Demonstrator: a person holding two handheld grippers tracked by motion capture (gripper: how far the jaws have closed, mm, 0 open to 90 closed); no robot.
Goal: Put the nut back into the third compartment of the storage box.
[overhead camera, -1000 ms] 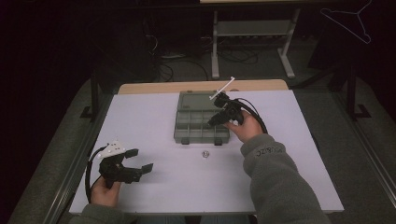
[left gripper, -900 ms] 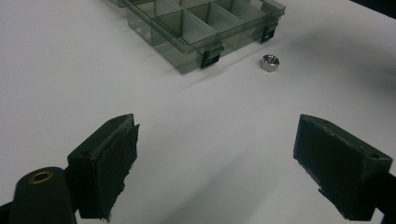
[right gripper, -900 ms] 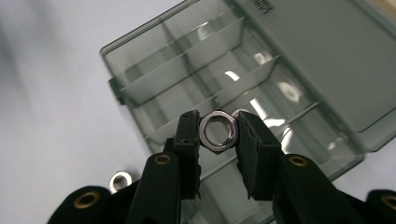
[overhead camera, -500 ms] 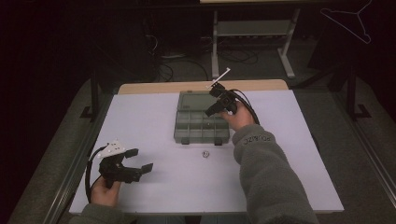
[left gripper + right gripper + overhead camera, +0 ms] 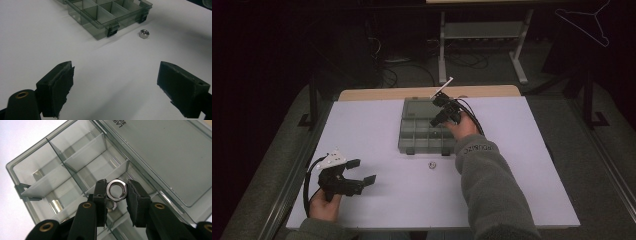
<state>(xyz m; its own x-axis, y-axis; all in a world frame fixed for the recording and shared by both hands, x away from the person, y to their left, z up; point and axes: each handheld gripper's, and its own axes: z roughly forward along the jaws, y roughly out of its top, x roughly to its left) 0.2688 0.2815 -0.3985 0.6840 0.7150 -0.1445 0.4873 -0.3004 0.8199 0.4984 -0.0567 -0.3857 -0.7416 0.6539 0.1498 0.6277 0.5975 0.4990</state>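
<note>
A clear grey compartment box [image 5: 422, 126] lies open at the table's middle back, its lid [image 5: 165, 152] folded away behind it. My right gripper [image 5: 117, 191] hovers over the box's compartments, shut on a steel hex nut [image 5: 116, 190]. Another nut [image 5: 110, 205] lies in a compartment right below it. A third nut [image 5: 430, 164] rests on the white table just in front of the box, and it is the nut [image 5: 144, 33] ahead of my left gripper's jaws. My left gripper [image 5: 358, 171] stays low at the front left, open and empty [image 5: 115, 87].
The white table top [image 5: 522, 150] has free room to the right and left of the box. The box's front latches [image 5: 112, 31] face the left gripper. A metal frame and cables stand on the dark floor beyond the table.
My right gripper has moved with the nut from the box's right side towards the back, over the compartments near the lid. The left gripper has stayed put.
</note>
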